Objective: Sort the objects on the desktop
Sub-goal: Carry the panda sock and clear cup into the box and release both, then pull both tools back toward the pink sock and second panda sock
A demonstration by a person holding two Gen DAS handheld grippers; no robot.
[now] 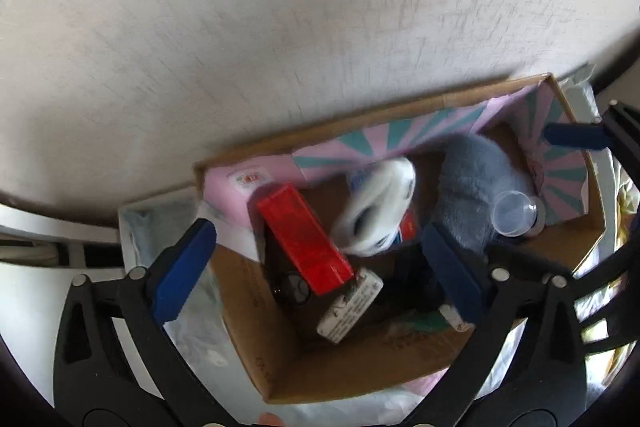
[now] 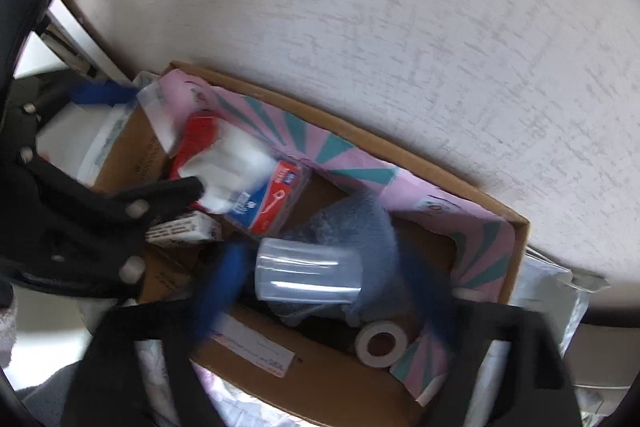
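Both grippers hang over an open cardboard box (image 1: 256, 331) with pink and teal inner flaps. My left gripper (image 1: 316, 267) is open and empty above it. Between its blue pads lie a red box (image 1: 304, 239), a blurred white object (image 1: 380, 211) and a small white printed carton (image 1: 350, 307). A grey-blue plush (image 1: 472, 187) and a clear plastic cup (image 1: 514, 213) lie to the right. My right gripper (image 2: 324, 291) is open, blurred, and straddles the cup (image 2: 308, 277) on the plush (image 2: 360, 223) without gripping it. The left gripper also shows in the right wrist view (image 2: 120, 163).
A white tape roll (image 2: 382, 343), a red, white and blue packet (image 2: 272, 199) and the red box (image 2: 198, 135) lie in the box (image 2: 320, 383). A pale textured wall (image 1: 280, 27) stands just behind it. Crumpled plastic bags (image 1: 192, 343) surround the box.
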